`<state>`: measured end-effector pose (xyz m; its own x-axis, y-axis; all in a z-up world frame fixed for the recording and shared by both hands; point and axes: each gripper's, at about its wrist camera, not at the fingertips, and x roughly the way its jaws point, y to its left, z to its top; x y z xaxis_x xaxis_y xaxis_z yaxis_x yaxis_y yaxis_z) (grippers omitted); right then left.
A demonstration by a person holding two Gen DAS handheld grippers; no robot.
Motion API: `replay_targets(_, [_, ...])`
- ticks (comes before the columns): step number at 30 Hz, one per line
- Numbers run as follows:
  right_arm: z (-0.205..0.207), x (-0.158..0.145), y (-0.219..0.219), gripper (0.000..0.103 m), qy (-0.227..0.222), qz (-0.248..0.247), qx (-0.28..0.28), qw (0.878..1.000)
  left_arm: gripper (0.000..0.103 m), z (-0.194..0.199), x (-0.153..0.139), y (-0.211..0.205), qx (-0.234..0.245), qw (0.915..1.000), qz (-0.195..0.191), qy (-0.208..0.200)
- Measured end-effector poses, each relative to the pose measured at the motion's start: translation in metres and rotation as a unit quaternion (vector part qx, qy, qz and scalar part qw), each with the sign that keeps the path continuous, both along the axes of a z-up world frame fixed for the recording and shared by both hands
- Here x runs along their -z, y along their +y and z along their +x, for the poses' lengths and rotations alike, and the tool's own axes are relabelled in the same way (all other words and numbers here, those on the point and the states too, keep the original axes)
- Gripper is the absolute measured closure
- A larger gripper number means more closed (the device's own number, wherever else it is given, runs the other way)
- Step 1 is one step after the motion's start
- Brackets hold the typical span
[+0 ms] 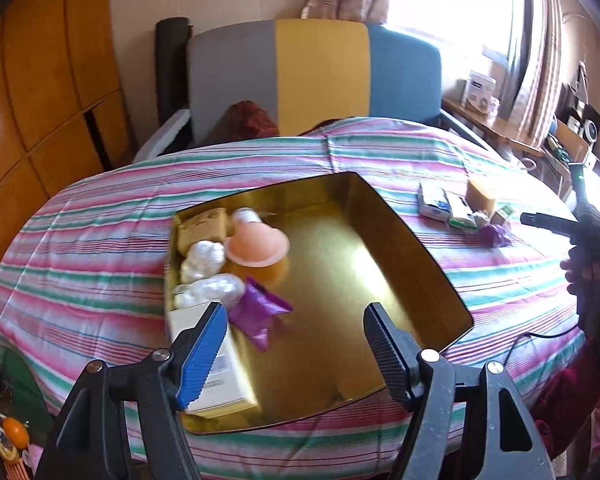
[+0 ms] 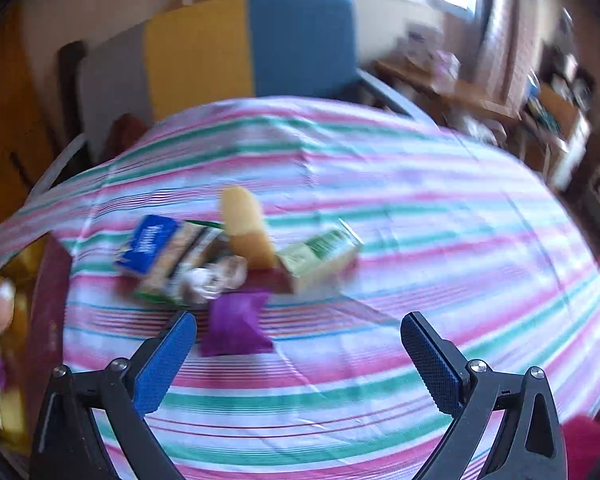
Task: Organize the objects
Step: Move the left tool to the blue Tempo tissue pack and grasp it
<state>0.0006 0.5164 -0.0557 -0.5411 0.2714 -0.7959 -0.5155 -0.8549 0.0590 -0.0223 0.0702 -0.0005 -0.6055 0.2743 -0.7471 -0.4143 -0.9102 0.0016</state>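
Blue ribbed pads line the fingers of the left gripper (image 1: 296,326), which hangs over the near end of a gold tray (image 1: 432,280) with its jaws spread wide and nothing between them. Just past its left finger, inside the tray, lies a cream box (image 1: 220,376), then a purple pouch (image 1: 256,312), two white wrapped bundles (image 1: 206,276), a peach-coloured round piece (image 1: 258,244) and a tan block (image 1: 200,230), all crowded along the tray's left side; the right half of the tray is bare. The tray sits on a striped cloth (image 1: 100,240) of pink, green and white.

The right gripper (image 2: 298,334) hovers over the same cloth (image 2: 420,240) with its jaws also wide apart and empty. Just beyond its left finger lies a second purple pouch (image 2: 234,328). Farther on is a loose cluster: a blue packet (image 2: 148,244), a clear crinkled wrapper (image 2: 216,276), a green and white carton (image 2: 324,256) and a yellow block (image 2: 246,228) standing behind them. This view is blurred. Behind the table stands a seat back (image 1: 316,72) in grey, yellow and blue.
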Motion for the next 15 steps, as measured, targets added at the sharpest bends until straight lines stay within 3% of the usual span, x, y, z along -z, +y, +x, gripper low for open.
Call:
replay_targets(4, [0.009, -0.006, 0.018, 0.000, 0.028, -0.027, 0.038, 0.999, 0.031, -0.006, 0.004, 0.019, 0.017, 0.9995, 0.004, -0.028])
replay_targets(15, [0.025, 0.002, 0.038, 0.000, 0.024, -0.091, 0.098, 0.991, 0.032, -0.027, -0.007, 0.095, 0.102, 0.9919, 0.019, -0.073])
